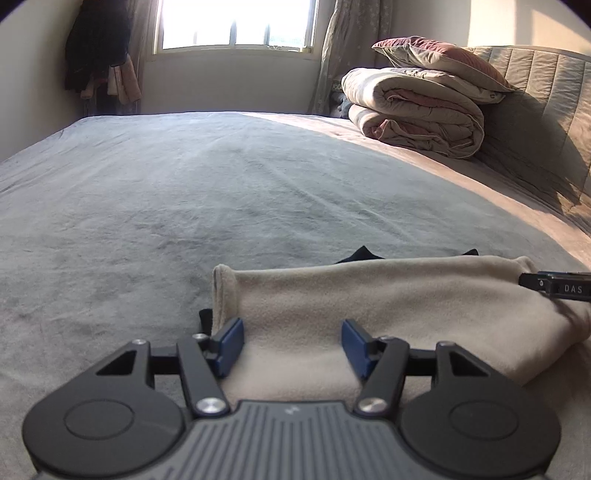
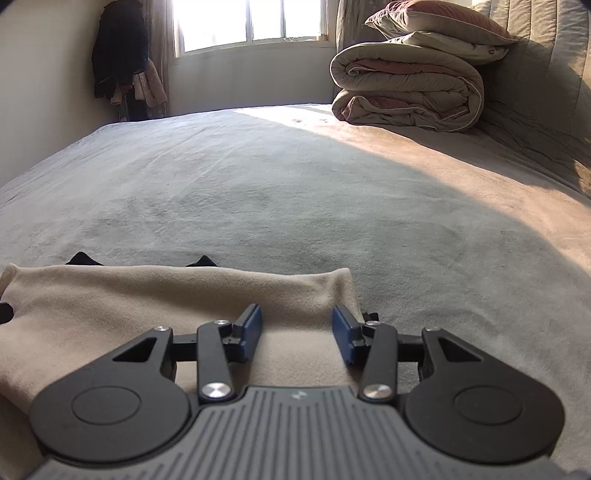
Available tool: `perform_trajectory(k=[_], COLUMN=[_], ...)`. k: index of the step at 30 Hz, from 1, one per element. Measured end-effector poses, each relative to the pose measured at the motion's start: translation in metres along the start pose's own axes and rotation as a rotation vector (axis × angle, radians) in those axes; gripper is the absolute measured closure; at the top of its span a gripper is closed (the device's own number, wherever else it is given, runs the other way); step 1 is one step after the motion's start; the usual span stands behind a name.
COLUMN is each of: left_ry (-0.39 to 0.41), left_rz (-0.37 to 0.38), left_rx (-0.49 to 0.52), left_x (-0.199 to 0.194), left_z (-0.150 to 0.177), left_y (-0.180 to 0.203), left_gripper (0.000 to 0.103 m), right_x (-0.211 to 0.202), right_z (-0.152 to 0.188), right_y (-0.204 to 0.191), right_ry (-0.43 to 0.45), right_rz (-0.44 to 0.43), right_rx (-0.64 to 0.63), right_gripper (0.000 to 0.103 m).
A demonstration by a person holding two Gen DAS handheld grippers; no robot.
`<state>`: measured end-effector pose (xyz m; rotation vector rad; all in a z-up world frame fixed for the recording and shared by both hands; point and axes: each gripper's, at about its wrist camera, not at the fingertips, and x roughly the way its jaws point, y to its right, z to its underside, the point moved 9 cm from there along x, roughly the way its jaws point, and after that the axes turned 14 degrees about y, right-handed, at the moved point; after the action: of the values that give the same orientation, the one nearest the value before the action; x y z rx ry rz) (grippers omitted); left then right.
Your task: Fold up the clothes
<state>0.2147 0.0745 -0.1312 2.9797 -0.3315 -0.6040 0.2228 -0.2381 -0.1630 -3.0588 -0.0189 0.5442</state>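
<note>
Hand-held grippers [image 1: 292, 343] [image 2: 297, 334] agape over folded garment [image 1: 369, 302].

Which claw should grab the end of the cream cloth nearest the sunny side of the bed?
Right claw: it sits open over that end of the cream cloth. The left claw is at the other end.

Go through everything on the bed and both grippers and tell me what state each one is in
Beige fleece garment: folded, flat on the bed, something black under it.
Left gripper: open over the garment's left end, not gripping.
Right gripper: open over the garment's right end, not gripping.
Quilt: rolled, by the headboard.
Pillow: on top of the quilt.
Bed cover: spread, lightly creased.
</note>
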Motion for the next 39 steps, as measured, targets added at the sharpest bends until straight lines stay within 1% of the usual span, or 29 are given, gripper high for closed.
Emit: perform_trajectory(k=[1,3,4,5,7,10,12,13,16,19,21,23,25,29,39], left_ry=[-0.006,-0.023,-0.033,-0.043,-0.059,-0.042,-0.045,-0.060,-0.151,-0.188,-0.210,-0.236,-0.253,-0.281,-0.294], left_rz=[-0.001,-0.013,-0.021,-0.028,-0.044,-0.061,-0.065,-0.067,-0.083,-0.090,-0.078,-0.062,-0.052,-0.033,-0.041], left_rx=[-0.029,-0.076,-0.098,-0.120,-0.164,-0.241,-0.288,-0.309,-0.376,-0.417,-0.443,-0.479,-0.514,-0.550,-0.548], left_x=[-0.004,-0.012,-0.016,-0.020,-0.026,-0.030,-0.030,-0.028,-0.021,-0.020,-0.022,-0.022,-0.023,-0.025,-0.024], left_z=[-0.004,-0.009,-0.011,-0.013,-0.016,-0.013,-0.007,-0.003,0.014,0.018,0.019,0.022,0.024,0.028,0.029], left_y=[-0.002,-0.009,-0.013,-0.017,-0.025,-0.039,-0.045,-0.047,-0.050,-0.050,-0.050,-0.051,-0.053,-0.053,-0.050], left_gripper=[0.041,0.036,0.028,0.027,0.027,0.028,0.031,0.031,0.032,0.033,0.032,0.032,0.032,0.032,0.031], right_x=[-0.002,-0.008,-0.011,-0.013,-0.018,-0.026,-0.031,-0.033,-0.037,-0.038,-0.037,-0.035,-0.034,-0.033,-0.035], right_z=[-0.002,-0.007,-0.008,-0.010,-0.013,-0.017,-0.018,-0.017,-0.012,-0.003,0.004,0.011,0.014,0.018,0.018], right_y=[-0.002,-0.007,-0.010,-0.012,-0.019,-0.034,-0.048,-0.056,-0.079,-0.102,-0.116,-0.126,-0.127,-0.129,-0.128], right_ry=[0.002,0.012,0.016,0.022,0.031,0.038,0.042,0.042,0.039,0.038,0.046,0.065,0.076,0.088,0.076], right_rz=[-0.002,-0.020,-0.030,-0.038,-0.056,-0.085,-0.106,-0.116,-0.154,-0.176,-0.181,-0.167,-0.149,-0.121,-0.127], right_rx=[-0.005,0.009,0.018,0.030,0.058,0.087,0.086,0.085,0.071,0.056,0.034,-0.014,-0.038,-0.071,-0.059], right_gripper=[0.054,0.053,0.053,0.053,0.053,0.053,0.053,0.053,0.053,0.053,0.053,0.051,0.049,0.049,0.047])
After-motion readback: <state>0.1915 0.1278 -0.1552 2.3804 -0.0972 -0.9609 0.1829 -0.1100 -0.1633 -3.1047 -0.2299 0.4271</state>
